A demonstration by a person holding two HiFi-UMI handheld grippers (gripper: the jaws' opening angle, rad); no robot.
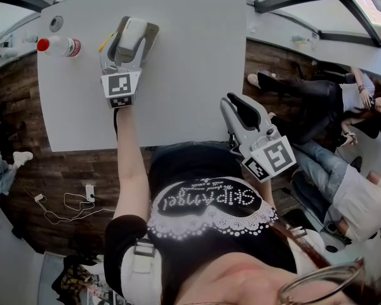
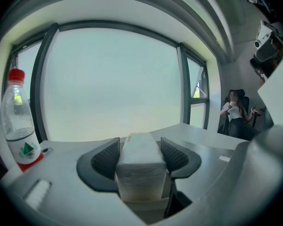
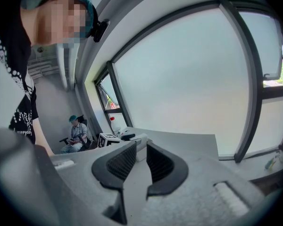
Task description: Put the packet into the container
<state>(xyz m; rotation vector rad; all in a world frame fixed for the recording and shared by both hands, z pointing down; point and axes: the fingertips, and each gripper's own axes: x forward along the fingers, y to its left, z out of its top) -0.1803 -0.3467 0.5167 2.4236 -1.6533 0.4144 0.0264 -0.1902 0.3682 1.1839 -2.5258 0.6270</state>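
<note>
Packet point(image 2: 139, 171), white, soft, blocky, pinched in left gripper point(image 2: 140, 153); right gripper point(image 3: 140, 163) narrowly parted, empty.

Pale grey bench point(image 1: 190, 56) fills upper centre of head view. Clear water bottle point(image 1: 58, 45), red cap and red label, upright near upper left corner. Round grommet point(image 1: 56, 23) just beyond bottle. Thin yellow stick point(image 1: 106, 41) right of bottle, kind unclear.
</note>
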